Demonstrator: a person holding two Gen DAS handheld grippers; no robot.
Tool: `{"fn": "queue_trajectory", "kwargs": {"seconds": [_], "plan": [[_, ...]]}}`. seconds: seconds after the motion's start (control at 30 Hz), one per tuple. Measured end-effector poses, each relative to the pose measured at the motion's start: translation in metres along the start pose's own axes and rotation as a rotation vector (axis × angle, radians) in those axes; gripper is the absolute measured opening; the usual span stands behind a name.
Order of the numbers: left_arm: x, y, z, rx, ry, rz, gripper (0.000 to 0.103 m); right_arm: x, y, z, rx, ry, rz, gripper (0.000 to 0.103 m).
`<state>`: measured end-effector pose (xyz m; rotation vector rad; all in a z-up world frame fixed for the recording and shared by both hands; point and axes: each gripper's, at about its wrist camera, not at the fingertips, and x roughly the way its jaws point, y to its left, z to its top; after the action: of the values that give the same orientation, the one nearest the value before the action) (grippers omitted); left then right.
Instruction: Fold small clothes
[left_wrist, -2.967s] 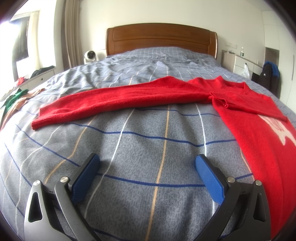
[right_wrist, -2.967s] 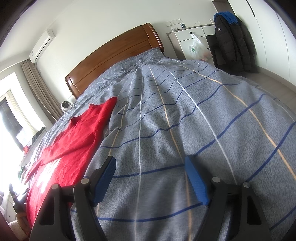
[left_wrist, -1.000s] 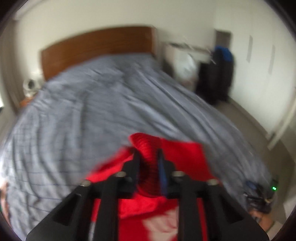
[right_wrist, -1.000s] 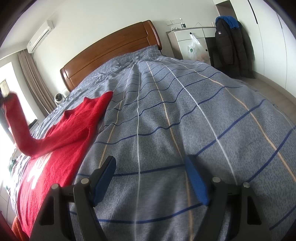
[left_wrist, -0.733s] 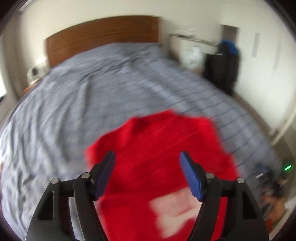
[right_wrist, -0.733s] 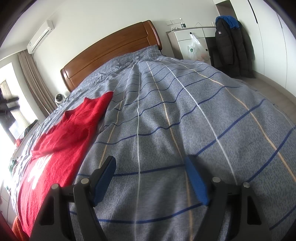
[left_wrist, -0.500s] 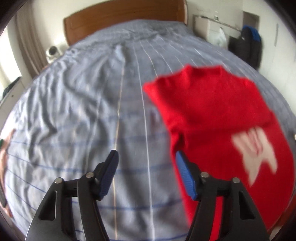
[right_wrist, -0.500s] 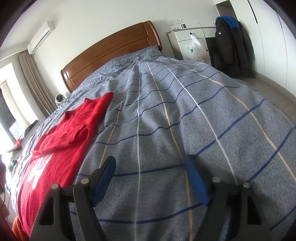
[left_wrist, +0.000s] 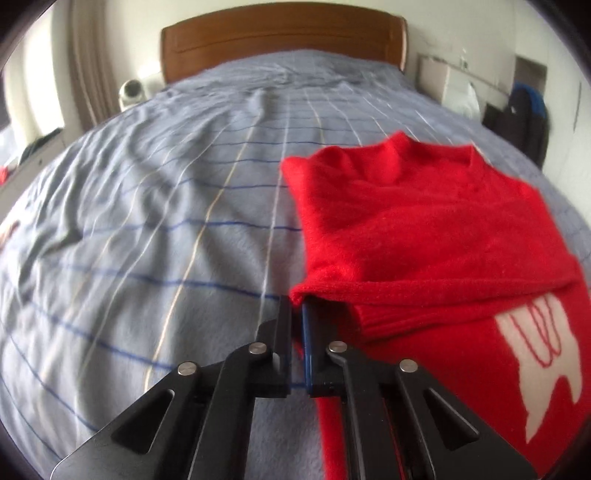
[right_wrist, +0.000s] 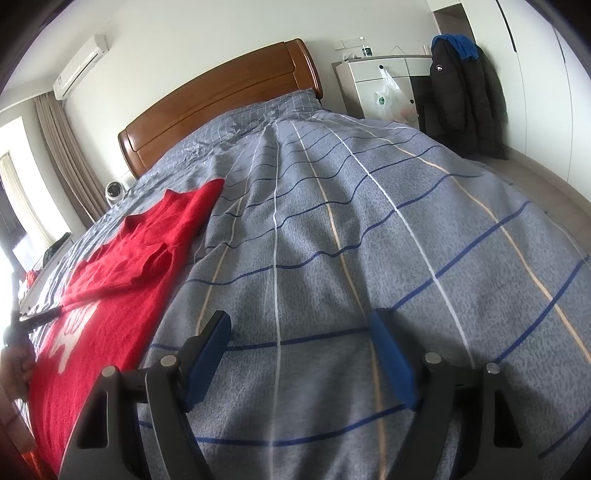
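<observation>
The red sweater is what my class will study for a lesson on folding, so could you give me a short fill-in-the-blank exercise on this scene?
1. The red sweater lies on a grey bed cover with a ____ headboard behind it.
2. The left claw is shut on the sweater's folded ____ edge.
3. The right claw hangs ____ over bare cover, holding nothing.
4. The shape on the sweater's front is ____ in colour.

Missing words: wooden; left; open; white

Pretty clearly a home bedroom: big bed (right_wrist: 369, 240) with a grey striped duvet and a wooden headboard (right_wrist: 221, 110), curtains (right_wrist: 62, 158) by the window, wall air conditioner (right_wrist: 79, 66), a dark jacket (right_wrist: 461, 99) hanging beside a white dresser (right_wrist: 376, 81).
</observation>
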<state>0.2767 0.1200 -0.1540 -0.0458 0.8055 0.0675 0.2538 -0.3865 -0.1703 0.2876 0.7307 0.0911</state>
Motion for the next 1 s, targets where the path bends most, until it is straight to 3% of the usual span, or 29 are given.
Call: {"fn": "queue_trajectory", "kwargs": {"seconds": [0.2, 0.33, 0.4, 0.53, 0.6, 0.63, 0.67, 0.7, 0.8, 1.0], "plan": [[-0.005, 0.004, -0.002, -0.015, 0.015, -0.025, 0.009, 0.001, 0.000, 0.000, 0.001, -0.001, 0.002, 0.077], [-0.029, 0.015, -0.006, -0.044, 0.000, -0.058, 0.013, 0.002, 0.000, 0.001, 0.002, -0.002, 0.003, 0.077], [-0.035, 0.017, 0.004, -0.054, -0.030, -0.057, 0.013, 0.002, 0.000, 0.000, 0.003, -0.004, 0.006, 0.077], [-0.036, 0.005, 0.035, -0.057, -0.085, -0.073, 0.024, 0.002, 0.002, 0.000, -0.002, -0.003, 0.000, 0.077], [-0.020, -0.006, 0.039, -0.028, -0.033, -0.087, 0.026, 0.002, 0.003, 0.000, -0.004, 0.000, -0.005, 0.077], [-0.007, -0.010, 0.034, -0.016, 0.027, -0.080, 0.021, 0.002, 0.003, -0.001, -0.005, 0.000, -0.006, 0.077], [0.003, -0.009, 0.028, -0.019, 0.075, -0.069, 0.011, 0.002, 0.003, -0.001, -0.007, 0.002, -0.008, 0.077], [0.014, -0.004, 0.017, -0.039, 0.116, -0.062, 0.012, 0.003, 0.003, -0.001, -0.007, 0.002, -0.009, 0.077], [0.009, 0.009, 0.004, -0.100, 0.087, -0.107, 0.012, 0.003, 0.003, -0.001, -0.008, 0.002, -0.010, 0.077], [-0.005, 0.005, 0.000, -0.065, 0.096, -0.079, 0.016, 0.004, 0.004, -0.001, -0.010, 0.004, -0.015, 0.077]]}}
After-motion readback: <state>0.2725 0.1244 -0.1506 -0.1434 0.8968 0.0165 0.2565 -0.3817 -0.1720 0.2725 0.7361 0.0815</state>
